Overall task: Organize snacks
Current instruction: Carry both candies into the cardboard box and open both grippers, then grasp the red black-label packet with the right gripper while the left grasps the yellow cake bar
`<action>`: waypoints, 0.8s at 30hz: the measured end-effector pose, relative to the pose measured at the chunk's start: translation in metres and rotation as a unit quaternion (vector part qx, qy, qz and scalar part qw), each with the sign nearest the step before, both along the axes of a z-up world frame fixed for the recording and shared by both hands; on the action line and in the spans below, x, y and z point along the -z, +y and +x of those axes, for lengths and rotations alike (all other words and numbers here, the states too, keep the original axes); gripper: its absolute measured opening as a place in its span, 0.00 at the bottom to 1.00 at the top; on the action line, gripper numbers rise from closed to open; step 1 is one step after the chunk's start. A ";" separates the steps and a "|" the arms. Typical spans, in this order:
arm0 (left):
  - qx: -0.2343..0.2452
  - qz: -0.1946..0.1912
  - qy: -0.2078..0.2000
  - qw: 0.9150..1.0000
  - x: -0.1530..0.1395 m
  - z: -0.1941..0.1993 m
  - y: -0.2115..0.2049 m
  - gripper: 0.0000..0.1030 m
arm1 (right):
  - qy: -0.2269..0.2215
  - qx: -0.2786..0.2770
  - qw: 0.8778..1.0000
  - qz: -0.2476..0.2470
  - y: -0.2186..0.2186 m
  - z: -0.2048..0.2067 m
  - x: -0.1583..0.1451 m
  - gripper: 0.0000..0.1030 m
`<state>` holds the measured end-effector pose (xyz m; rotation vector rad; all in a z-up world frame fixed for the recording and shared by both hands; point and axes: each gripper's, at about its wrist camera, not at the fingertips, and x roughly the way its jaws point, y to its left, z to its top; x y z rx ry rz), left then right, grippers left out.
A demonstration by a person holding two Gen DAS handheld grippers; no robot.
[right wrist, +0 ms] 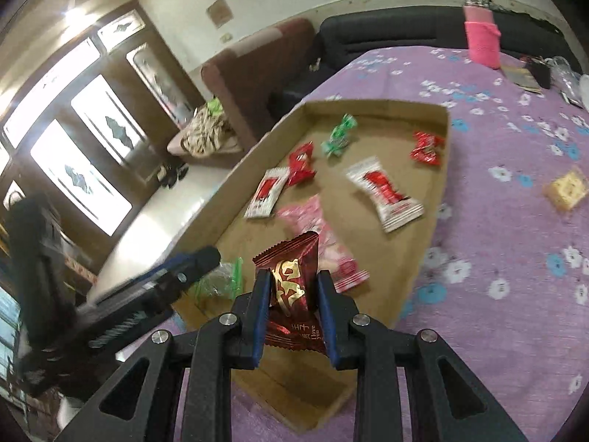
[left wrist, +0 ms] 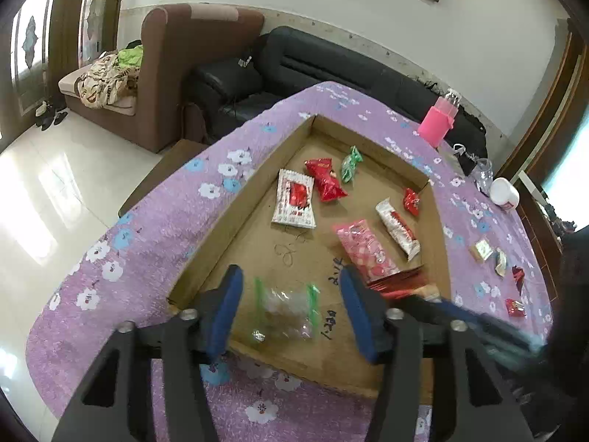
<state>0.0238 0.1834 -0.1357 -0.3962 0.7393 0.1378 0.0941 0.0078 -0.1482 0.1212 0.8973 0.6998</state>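
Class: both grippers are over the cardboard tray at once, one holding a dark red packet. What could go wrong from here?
1. The right gripper pinches only the dark red packet's middle; it may slip or tilt out.
2. The left gripper, jaws open over the clear green-edged packet, is close beside the right; they could collide above the cardboard tray.

Cardboard tray (left wrist: 235, 228): bare floor in lower-left half of left wrist view, passable. Clear green-edged packet (left wrist: 287, 313) lies between the parted left gripper (left wrist: 291, 294) fingers, untouched. Pink packet (left wrist: 364, 250) and white-red packets crowd centre-right. Right gripper (right wrist: 291, 294), clamped on dark red packet (right wrist: 291, 276), blocks lower right.
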 end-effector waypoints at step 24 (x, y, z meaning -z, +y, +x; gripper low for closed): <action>0.089 0.068 -0.027 0.993 -0.054 -0.018 -0.100 0.84 | -0.033 0.155 0.987 -0.003 -0.188 -0.014 -0.019 0.38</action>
